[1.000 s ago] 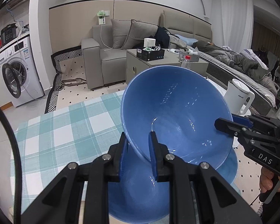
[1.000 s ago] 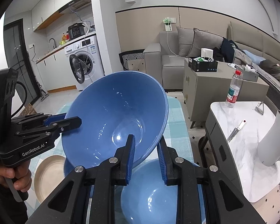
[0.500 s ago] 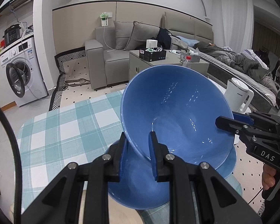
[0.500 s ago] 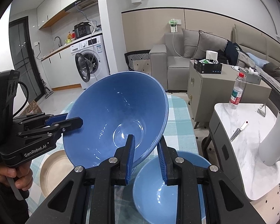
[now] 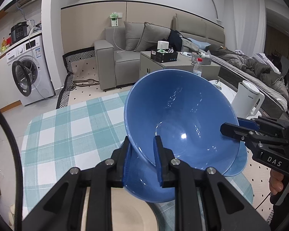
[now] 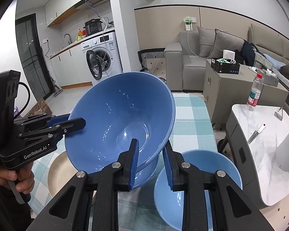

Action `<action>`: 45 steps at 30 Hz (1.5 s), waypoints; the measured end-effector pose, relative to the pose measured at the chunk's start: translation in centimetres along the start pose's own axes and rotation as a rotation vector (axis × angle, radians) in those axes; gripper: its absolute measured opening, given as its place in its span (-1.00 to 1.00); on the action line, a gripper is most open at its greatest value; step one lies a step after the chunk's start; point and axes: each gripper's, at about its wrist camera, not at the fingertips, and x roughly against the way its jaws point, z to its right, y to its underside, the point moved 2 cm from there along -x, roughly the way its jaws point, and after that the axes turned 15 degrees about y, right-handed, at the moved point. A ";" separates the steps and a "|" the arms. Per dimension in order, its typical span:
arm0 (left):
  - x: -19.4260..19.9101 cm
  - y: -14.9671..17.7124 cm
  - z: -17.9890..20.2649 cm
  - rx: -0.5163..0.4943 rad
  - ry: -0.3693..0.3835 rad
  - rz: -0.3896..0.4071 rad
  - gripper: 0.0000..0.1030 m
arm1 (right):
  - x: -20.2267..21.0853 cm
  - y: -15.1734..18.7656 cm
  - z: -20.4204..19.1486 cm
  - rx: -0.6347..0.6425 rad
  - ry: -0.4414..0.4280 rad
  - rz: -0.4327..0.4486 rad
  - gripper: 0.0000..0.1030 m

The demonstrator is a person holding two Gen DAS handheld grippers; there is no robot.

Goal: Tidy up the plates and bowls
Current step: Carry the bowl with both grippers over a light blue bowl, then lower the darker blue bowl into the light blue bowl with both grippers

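A large blue bowl (image 5: 183,119) is held in the air between both grippers, also seen in the right wrist view (image 6: 115,127). My left gripper (image 5: 141,160) is shut on its near rim. My right gripper (image 6: 150,165) is shut on the opposite rim and shows at the right of the left wrist view (image 5: 231,129). A second blue bowl (image 6: 192,188) sits on the checked tablecloth (image 5: 67,127) below, its rim peeking out in the left wrist view (image 5: 240,163). A beige plate (image 6: 61,173) lies on the table to the left, under my left gripper (image 5: 125,211).
A marble side table (image 6: 264,140) at the right holds a white kettle (image 5: 246,100), a water bottle (image 6: 255,94) and a knife (image 6: 256,132). A grey cabinet (image 6: 231,84), sofa and washing machine (image 5: 28,73) stand beyond the table.
Both grippers have carried the large bowl leftward off the second blue bowl, towards the beige plate. The beige plate has come into the left wrist view.
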 end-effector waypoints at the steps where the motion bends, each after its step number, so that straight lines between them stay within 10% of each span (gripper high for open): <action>1: 0.1 0.1 -0.1 0.001 -0.003 -0.001 -0.62 | -0.1 0.1 -0.1 0.003 -0.002 -0.003 -0.51; 45: -2.8 5.1 -4.4 0.104 -0.016 -0.093 -0.60 | -5.9 3.6 -4.0 0.074 -0.022 -0.136 -0.48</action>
